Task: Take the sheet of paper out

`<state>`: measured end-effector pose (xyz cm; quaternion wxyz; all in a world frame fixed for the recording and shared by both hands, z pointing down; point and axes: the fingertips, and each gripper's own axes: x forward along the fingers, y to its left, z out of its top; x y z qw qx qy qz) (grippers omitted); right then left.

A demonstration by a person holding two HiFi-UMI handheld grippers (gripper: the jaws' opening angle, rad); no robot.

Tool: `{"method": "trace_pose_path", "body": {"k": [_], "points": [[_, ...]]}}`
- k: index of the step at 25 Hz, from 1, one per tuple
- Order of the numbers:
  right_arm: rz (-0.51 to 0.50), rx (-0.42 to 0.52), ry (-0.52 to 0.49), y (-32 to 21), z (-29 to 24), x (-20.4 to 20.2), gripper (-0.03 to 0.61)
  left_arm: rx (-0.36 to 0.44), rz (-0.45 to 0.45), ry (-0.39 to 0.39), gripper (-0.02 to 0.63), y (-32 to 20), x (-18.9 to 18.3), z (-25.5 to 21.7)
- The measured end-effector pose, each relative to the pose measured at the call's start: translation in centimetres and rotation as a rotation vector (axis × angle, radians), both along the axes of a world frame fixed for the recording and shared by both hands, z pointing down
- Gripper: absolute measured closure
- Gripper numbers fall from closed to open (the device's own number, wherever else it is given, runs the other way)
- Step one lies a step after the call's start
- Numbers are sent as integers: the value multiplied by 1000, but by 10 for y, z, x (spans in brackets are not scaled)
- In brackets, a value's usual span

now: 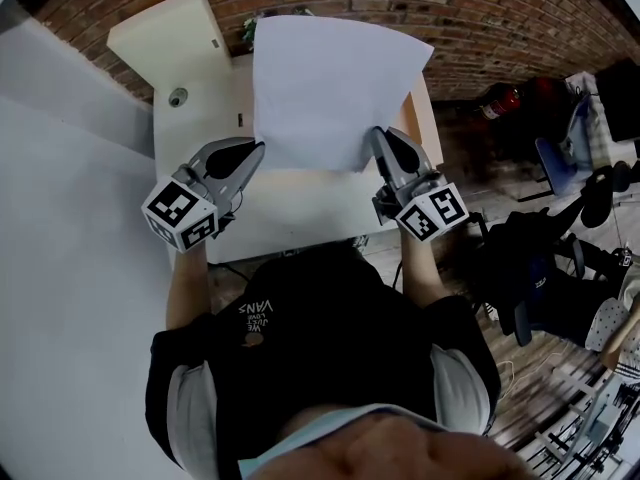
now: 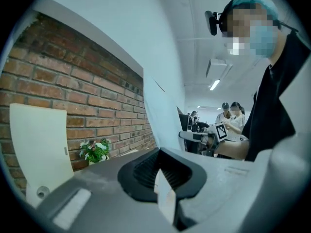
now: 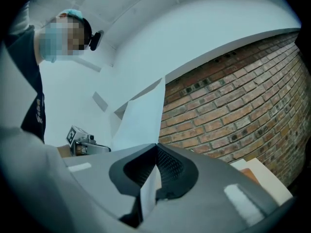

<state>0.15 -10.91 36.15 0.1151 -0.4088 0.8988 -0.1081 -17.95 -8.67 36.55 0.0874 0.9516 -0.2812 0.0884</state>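
The left gripper is clamped on the near left corner of the sheet of paper, which is held raised above the desk; its near right corner is pinched by the right gripper.

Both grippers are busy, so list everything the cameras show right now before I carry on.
sheet of paper: one, white, held up over the table
table: one, pale, in front of the person
panel: one, cream, against the wall at the table's far left
potted flowers: one, green and white, by the wall
brick wall: one, red-brown, behind the table
office chairs: several, dark, floor at right
red object: one, by the wall at right, too small to identify
left gripper: grey, shut on the sheet of paper's lower left corner
right gripper: grey, shut on its lower right corner
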Motion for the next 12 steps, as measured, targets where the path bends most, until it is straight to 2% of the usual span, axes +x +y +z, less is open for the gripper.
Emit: {"method": "trace_pose_path", "body": {"k": [12], "points": [[53,-38,44,19,14,-21,577,-89,-32,63,614,3,-24,33]]}}
